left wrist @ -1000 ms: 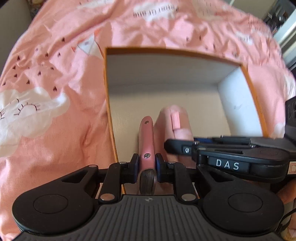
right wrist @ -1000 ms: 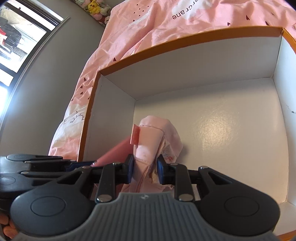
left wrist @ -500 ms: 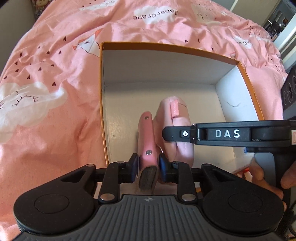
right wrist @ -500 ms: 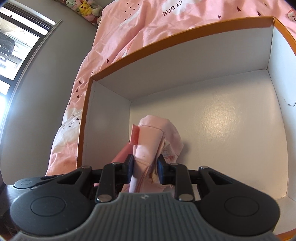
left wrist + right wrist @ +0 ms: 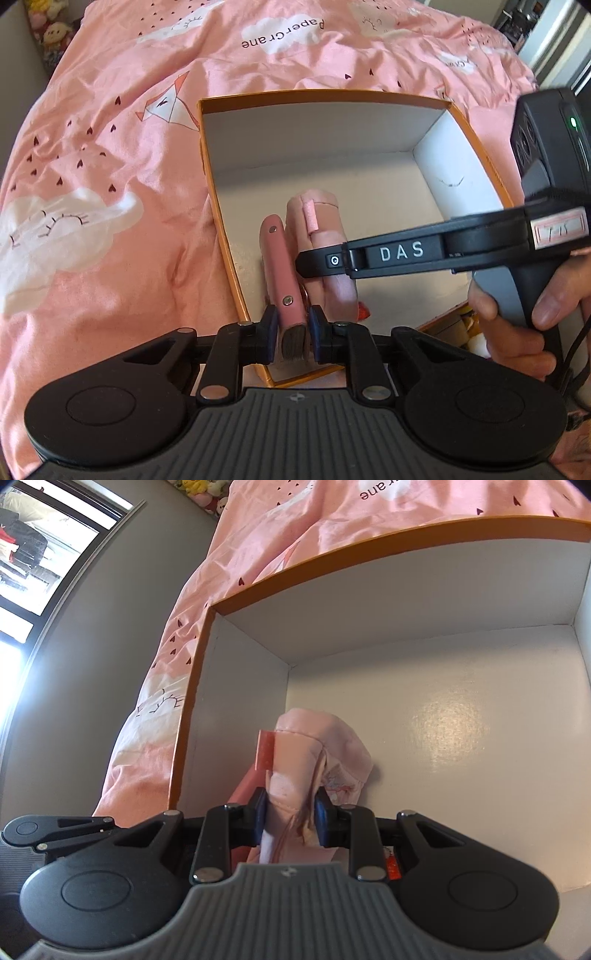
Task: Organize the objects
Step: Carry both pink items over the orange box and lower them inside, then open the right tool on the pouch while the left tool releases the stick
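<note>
Presently both tools are over an orange-edged box point(image 5: 207, 155) with white inner walls, which sits on a pink bedspread point(image 5: 92, 166). The left gripper point(image 5: 289, 334) is clamped on a pink-handled brush point(image 5: 279, 266), its fingers point(image 5: 269, 325) pressing the handle just above the dark bristles. The bristle end points back toward the holder; the handle runs straight ahead along the fingers, its tip toward the box's far wall. The brush lies close beside the left wall, inside the box; whether it rests on the floor cannot be told.

The right gripper point(image 5: 290, 814) is closed on a pink fabric pouch point(image 5: 314, 753), pinching its near end. The pouch's long axis also runs away from the holder, parallel to the brush and just to its right; the two look near touching, though contact cannot be confirmed. A small red tab point(image 5: 265, 749) stands at the pouch's upper left edge.

Judgement: both items are placed side by side in the left part of the box, lengthwise. The next move appears to turn on release; each item sits directly between its own tool's fingers, so neither hand need cross. Risk: the soft pouch may slump onto the brush once let go
</note>
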`<state>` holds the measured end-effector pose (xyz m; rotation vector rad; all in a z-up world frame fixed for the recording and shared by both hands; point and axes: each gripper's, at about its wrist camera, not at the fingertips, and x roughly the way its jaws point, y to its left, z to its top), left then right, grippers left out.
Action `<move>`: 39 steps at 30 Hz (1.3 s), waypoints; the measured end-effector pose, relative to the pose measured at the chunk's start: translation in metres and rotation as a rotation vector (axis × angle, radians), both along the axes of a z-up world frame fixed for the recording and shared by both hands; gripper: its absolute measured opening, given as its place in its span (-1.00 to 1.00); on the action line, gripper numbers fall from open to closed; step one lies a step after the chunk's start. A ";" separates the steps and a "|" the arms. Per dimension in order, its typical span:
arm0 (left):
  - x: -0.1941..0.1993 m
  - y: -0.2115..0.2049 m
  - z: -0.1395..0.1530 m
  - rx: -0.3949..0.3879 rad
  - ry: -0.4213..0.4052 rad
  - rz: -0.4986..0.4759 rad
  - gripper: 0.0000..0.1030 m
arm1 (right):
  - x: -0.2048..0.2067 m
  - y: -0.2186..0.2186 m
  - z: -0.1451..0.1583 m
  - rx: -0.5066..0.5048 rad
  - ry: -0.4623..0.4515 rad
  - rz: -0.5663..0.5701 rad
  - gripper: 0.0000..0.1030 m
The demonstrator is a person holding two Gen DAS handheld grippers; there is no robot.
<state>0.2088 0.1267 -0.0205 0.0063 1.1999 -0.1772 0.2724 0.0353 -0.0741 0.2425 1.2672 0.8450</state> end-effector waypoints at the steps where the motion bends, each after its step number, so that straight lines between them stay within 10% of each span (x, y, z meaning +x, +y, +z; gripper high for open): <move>1: -0.001 -0.003 0.000 0.026 0.001 -0.017 -0.62 | 0.000 0.001 -0.001 0.004 0.005 0.007 -0.45; 7: -0.005 -0.022 -0.007 0.155 0.003 -0.086 -0.61 | 0.000 0.013 0.000 -0.002 -0.016 0.047 -0.45; 13: -0.002 0.002 -0.015 -0.058 -0.001 0.071 -0.61 | 0.005 0.014 0.007 -0.065 -0.078 0.084 -0.46; 34: -0.012 0.042 0.030 -0.072 -0.113 0.150 -0.42 | -0.002 0.024 -0.001 0.003 0.001 0.094 -0.45; 39: -0.011 0.048 0.017 -0.083 -0.082 0.158 -0.42 | -0.014 0.042 0.005 -0.115 -0.090 0.149 -0.45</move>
